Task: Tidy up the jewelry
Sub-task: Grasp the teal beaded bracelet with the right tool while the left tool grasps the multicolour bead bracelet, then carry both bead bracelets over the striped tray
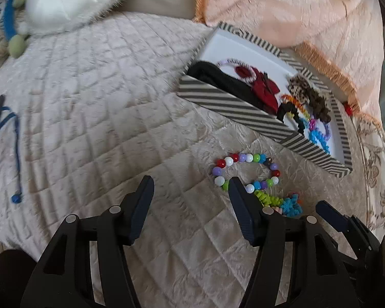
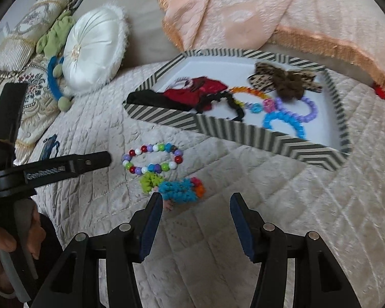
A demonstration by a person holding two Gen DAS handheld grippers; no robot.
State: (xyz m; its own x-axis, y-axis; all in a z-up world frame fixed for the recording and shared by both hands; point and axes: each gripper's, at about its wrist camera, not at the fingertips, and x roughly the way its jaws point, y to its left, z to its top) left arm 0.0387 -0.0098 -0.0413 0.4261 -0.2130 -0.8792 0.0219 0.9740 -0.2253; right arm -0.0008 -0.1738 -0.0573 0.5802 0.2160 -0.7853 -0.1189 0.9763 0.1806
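A bracelet of coloured beads (image 1: 249, 157) (image 2: 155, 148) lies on the quilted bedspread in front of a striped tray box (image 1: 231, 105) (image 2: 243, 133). Beside it lies a tangle of green, blue and orange coil hair ties (image 1: 290, 204) (image 2: 177, 191). My left gripper (image 1: 190, 182) (image 2: 106, 157) is open over bare quilt, and its right finger almost touches the bracelet. My right gripper (image 2: 196, 197) is open too, just short of the coil ties, with nothing between its jaws. The box holds a black band, a red bow, a leopard-print bow and several coil ties.
A white round cushion (image 1: 64, 2) (image 2: 92, 48) and a blue cord with green pompoms (image 2: 55, 77) lie at the back left. A peach fringed blanket (image 1: 282, 12) (image 2: 243, 7) lies behind the box. A person's hand (image 2: 2, 243) holds the left gripper.
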